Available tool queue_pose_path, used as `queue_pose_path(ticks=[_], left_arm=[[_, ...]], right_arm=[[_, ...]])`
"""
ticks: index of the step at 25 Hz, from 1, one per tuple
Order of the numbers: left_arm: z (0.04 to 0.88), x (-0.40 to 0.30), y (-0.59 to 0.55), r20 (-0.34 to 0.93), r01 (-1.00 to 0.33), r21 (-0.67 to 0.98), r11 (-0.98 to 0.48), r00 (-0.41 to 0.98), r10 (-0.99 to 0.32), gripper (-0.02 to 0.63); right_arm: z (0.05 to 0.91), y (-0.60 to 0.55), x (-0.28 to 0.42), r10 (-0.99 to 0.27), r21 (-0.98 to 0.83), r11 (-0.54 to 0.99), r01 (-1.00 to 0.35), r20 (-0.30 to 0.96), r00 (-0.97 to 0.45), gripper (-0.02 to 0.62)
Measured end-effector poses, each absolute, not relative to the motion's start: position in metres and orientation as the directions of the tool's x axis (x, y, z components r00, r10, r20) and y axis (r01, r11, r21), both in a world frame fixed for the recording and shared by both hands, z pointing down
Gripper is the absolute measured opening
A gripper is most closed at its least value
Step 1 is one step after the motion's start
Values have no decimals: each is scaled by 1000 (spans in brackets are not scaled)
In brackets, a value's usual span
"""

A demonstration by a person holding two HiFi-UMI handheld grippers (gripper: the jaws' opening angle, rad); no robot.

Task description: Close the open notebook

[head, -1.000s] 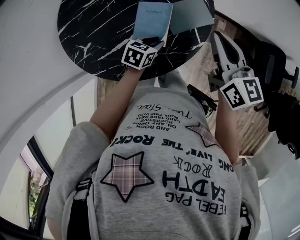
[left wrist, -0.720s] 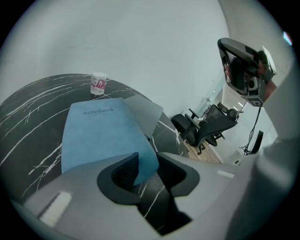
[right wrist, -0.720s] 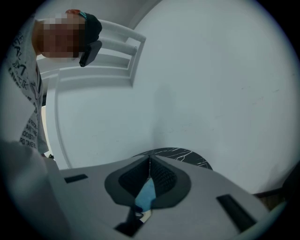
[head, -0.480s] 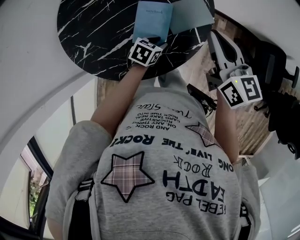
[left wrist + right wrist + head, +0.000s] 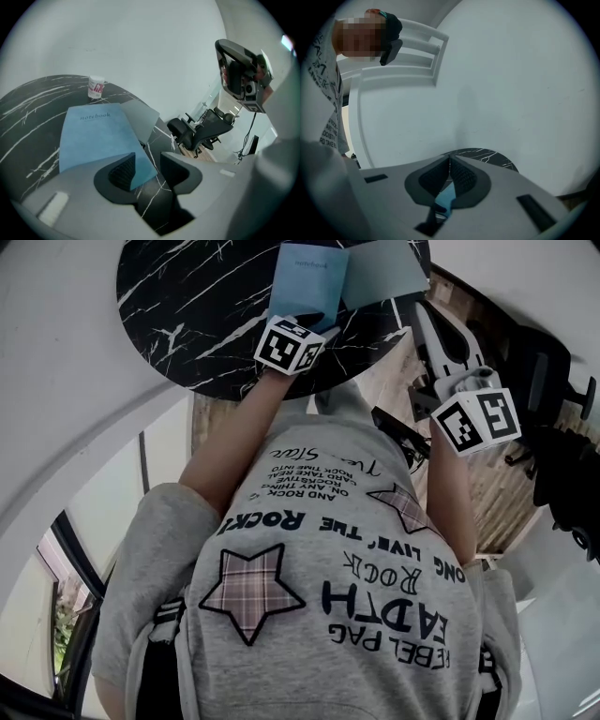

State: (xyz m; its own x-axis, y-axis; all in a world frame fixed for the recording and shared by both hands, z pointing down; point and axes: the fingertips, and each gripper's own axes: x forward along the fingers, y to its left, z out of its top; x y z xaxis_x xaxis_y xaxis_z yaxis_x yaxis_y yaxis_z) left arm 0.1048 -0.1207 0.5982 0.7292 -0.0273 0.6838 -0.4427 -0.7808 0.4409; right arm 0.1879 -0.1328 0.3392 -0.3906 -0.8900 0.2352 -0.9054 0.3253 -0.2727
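A blue notebook [image 5: 96, 136] is lying toward the right of a round black marble worktop [image 5: 187, 315], its printed cover facing up and a paler leaf spreading to its right, so it is seemingly not yet shut. The left gripper [image 5: 147, 160] is hovering at its near corner, jaws spread and just having been opening, the corner sitting loose between them, likely a release. The right gripper [image 5: 450, 161] is idling off the worktop's right edge, jaws pressed together on nothing; a small white cup [image 5: 96, 87] is standing at the far edge, contents hidden.

On blue notebook [image 5: 96, 133] cover: "notebook". On grey shirt [image 5: 309, 554]: "ROCK", "EARTH".
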Motion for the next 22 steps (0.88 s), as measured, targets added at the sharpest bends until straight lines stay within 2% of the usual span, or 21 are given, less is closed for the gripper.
queue_pose_path(ticks=[7,11,12,17,22], left_arm=[[557,89,-145,618,-459,414,-786,776,-127,153],[532,74,-156,570,-470,428,-772,804,-173,26],[526,70,-158,561,-470,429,-772,808,-180,11],[494,48,-177,529,-522,370,-769,798,-287,9],[450,17,-199,442,-598,328,-732,782,-440,9]], right_arm=[[333,-143,174,-877,-264,370,-891,217,-428,12],[330,-150,161,-864,-263,401,-877,211,-458,14],[328,-152,158,-860,-263,409,-874,208,-465,12],[321,-166,146,-843,-260,455,-852,183,-506,12],[314,-180,132,-819,-246,506,-826,164,-550,12]])
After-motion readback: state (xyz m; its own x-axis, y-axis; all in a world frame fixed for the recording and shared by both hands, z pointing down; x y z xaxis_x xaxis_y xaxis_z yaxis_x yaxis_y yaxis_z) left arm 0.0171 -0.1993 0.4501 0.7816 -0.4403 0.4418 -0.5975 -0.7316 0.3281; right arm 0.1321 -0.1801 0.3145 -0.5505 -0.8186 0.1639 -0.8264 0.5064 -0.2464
